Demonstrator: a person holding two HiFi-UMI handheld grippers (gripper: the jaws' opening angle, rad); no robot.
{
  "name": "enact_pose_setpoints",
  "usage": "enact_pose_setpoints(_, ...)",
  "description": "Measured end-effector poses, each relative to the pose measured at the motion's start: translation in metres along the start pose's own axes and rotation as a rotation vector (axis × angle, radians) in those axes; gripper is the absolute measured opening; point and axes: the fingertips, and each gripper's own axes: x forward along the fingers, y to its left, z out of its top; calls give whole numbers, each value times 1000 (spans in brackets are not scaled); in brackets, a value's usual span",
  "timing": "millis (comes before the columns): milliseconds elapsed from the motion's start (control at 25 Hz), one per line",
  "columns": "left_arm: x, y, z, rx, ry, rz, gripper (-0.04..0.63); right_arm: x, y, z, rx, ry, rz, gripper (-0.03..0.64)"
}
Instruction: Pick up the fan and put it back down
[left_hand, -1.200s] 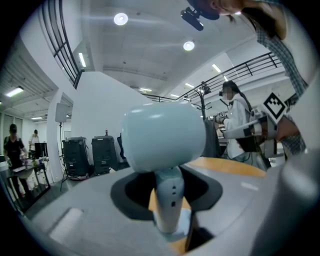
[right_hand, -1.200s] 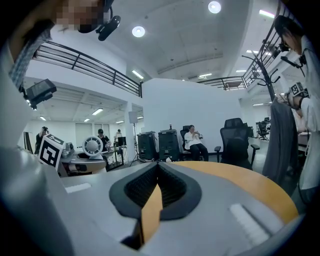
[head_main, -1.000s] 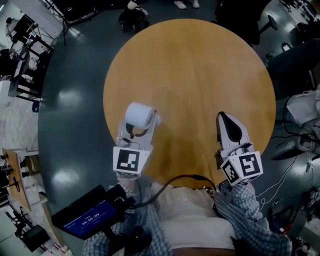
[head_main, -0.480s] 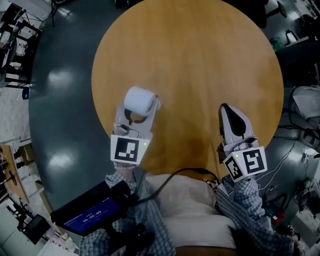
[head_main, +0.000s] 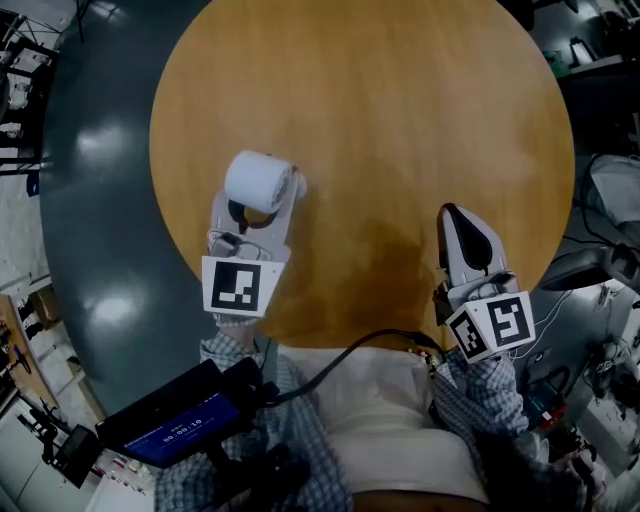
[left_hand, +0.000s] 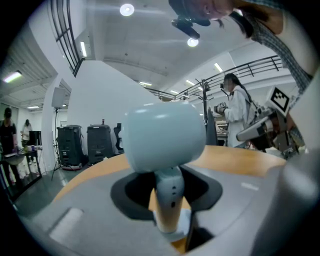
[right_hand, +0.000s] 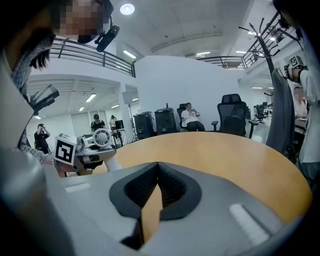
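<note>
A small white fan (head_main: 258, 182) with a round head and a slim stem (left_hand: 169, 197) stands upright in my left gripper (head_main: 250, 212), which is shut on the stem. Its head rises above the jaws over the left part of the round wooden table (head_main: 400, 120). I cannot tell whether its base touches the tabletop. My right gripper (head_main: 452, 214) hovers over the table's near right edge, its jaws shut with nothing between them (right_hand: 156, 167). From the right gripper view, the fan (right_hand: 101, 137) and the left gripper (right_hand: 80, 152) show at the left.
The table's near edge runs just in front of the person's body. A dark device with a blue screen (head_main: 170, 428) hangs at the lower left. Dark floor surrounds the table. Office chairs (right_hand: 232, 117), black cases (left_hand: 80, 145) and several people stand beyond it.
Both grippers have sunk toward the tabletop, and the left one with the fan has drifted left in the head view. The fan stays gripped; the right jaws stay shut.
</note>
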Motion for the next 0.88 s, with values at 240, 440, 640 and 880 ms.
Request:
enact_pose_setpoints(240, -1, 2, 2, 20, -8, 2, 137, -7, 3, 0, 5, 11, -16, 2)
enact_pose_setpoints(440, 4, -1, -7, 13, -14, -2, 137, -8, -4, -9, 35, 20, -27, 2)
enact_pose_setpoints(640, 6, 3, -10, -17, -32, 21, 139, -10, -8, -14, 39, 33, -37, 2)
enact_pose_setpoints(880, 6, 4, -12, 11, -36, 13, 149, -10, -6, -15, 104, 18, -23, 2)
